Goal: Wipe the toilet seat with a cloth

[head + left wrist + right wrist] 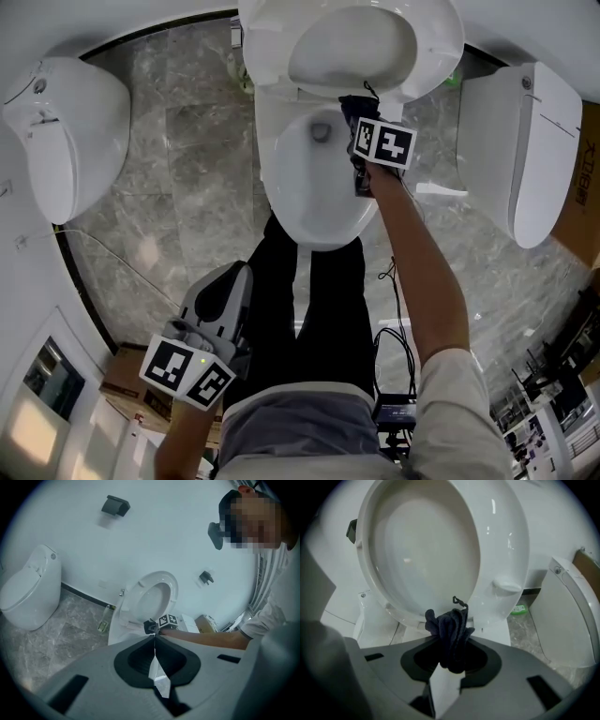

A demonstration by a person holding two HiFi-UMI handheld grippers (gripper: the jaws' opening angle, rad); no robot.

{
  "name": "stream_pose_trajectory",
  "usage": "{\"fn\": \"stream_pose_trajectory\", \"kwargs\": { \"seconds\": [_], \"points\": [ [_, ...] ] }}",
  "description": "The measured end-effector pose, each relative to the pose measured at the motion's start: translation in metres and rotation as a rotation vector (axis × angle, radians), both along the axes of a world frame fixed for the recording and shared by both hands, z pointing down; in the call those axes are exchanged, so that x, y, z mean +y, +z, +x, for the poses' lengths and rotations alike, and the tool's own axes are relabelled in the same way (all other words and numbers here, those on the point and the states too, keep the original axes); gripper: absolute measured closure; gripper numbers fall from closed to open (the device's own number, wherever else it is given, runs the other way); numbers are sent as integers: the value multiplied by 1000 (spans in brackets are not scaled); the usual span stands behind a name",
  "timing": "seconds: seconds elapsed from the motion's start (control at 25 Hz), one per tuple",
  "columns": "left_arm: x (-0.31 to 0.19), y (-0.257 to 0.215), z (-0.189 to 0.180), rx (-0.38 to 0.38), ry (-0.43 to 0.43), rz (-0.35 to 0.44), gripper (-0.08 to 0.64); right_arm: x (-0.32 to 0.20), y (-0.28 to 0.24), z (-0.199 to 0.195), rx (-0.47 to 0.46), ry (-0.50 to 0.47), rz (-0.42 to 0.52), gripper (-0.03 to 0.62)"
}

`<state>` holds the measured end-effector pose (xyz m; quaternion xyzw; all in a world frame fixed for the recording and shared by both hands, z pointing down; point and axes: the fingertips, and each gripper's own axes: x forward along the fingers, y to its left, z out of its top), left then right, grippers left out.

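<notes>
Grey marble floor carries 3 white toilets; the middle one has its lid raised. The right tool is clamped on a bunched dark cloth, held at the rear right of the toilet seat, by the hinge. The left tool hangs well apart, jaws together on nothing. Wiping looks under way; next, I judge, the cloth must press on the seat and sweep round its ring.

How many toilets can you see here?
3: the middle toilet, lid up; the left toilet and the right toilet, lids shut. More may be out of view.
</notes>
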<state>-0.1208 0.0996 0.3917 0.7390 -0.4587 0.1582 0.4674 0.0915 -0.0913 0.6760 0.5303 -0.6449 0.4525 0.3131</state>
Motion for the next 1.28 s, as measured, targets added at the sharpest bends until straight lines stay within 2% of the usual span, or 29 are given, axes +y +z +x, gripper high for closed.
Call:
{"fn": "stream_pose_trajectory", "kwargs": {
  "seconds": [0.24, 0.56, 0.92, 1.28],
  "points": [
    [-3, -2, 6, -9, 0, -5, 552, -4, -11, 20, 18, 2, 15, 491],
    [-9, -20, 23, -36, 57, 49, 552, -10, -38, 50, 46, 11, 49, 491],
    [-14, -43, 42, -16, 65, 98, 552, -23, -79, 68, 86, -47, 101, 491],
    [-4, -55, 53, -2, 67, 99, 552, -36, -110, 73, 122, -155, 159, 491]
  ]
}}
